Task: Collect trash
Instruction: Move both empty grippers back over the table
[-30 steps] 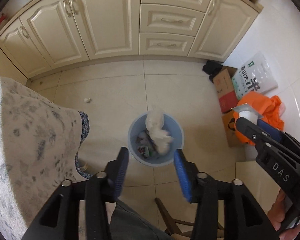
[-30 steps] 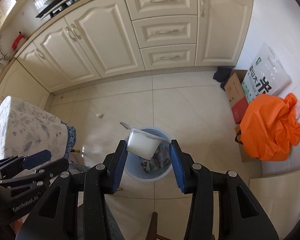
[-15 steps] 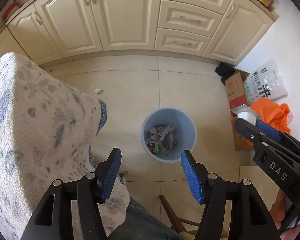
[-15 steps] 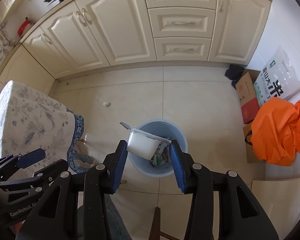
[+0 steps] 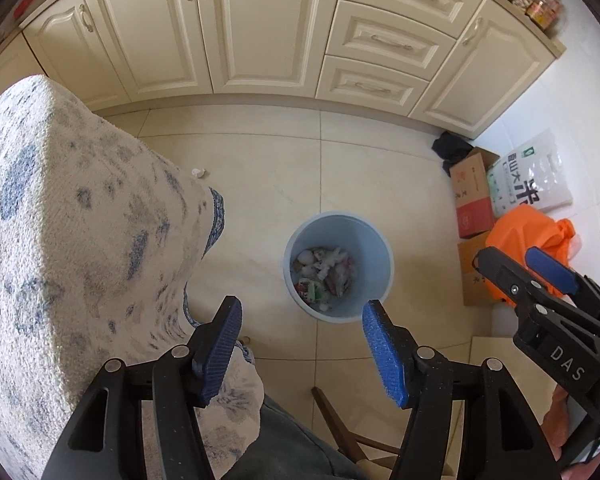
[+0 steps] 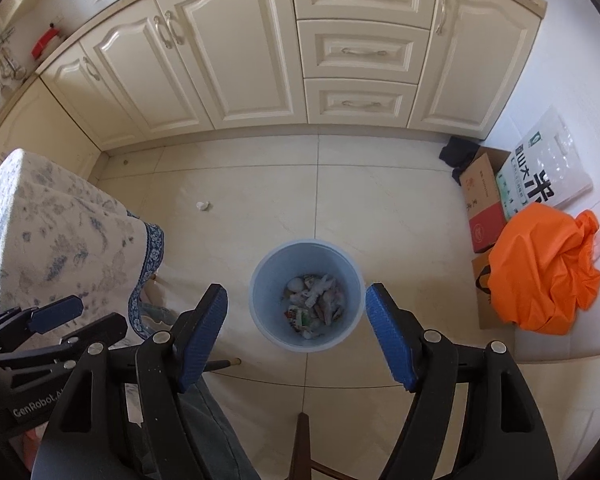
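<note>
Both jaws stand apart and empty. Those of the right gripper [image 6: 296, 336] have just been opening, with nothing between them now; those of the left gripper [image 5: 302, 350] hold only air. The bin [image 6: 260, 300] sits on the floor directly below, with wrappers and tissue in its bottom. One paper wad [image 6: 203, 205] lies on the tiles near the tablecloth [image 6: 60, 220], well apart from the bin. The wad is judged light, soft and crushable: pinch it across its middle with light pressure, pads low against the floor.
</note>
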The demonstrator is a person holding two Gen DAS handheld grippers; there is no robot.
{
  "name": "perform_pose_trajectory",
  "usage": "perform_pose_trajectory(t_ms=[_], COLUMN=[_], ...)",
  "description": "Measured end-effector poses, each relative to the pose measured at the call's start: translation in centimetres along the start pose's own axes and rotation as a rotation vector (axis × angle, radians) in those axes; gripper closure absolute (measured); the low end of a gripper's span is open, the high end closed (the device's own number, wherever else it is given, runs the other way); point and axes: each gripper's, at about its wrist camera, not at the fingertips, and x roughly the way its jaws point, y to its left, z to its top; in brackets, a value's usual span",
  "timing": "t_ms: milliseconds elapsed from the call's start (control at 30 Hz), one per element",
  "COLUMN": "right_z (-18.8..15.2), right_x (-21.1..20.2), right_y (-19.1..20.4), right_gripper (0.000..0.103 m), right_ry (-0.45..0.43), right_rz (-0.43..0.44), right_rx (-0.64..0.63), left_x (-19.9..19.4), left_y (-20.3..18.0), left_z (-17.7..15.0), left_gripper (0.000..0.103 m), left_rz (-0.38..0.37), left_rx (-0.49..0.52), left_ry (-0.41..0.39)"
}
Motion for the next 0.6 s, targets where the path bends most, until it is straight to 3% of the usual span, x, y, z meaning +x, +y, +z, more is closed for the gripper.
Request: perform_pose_trajectory(t_ms=[300, 600], right_z=[-1.2, -2.0], right_x=[-2.4, -6.6], right_y=[-0.2, 0.7], right_gripper=[0.030, 0.030], right_ry=[-0.035, -0.122], right_rz=[-0.003, 0.009], right_rx=[-0.009, -0.021], left_x=[-1.7, -6.1], left_y=[0.2, 0.7], left_z=[-1.0, -4.2], left_gripper=[0.044, 0.044], left_rz=[-0.012, -0.023], left_rx=[-0.001, 0.002], left_ry=[-0.022, -0.100])
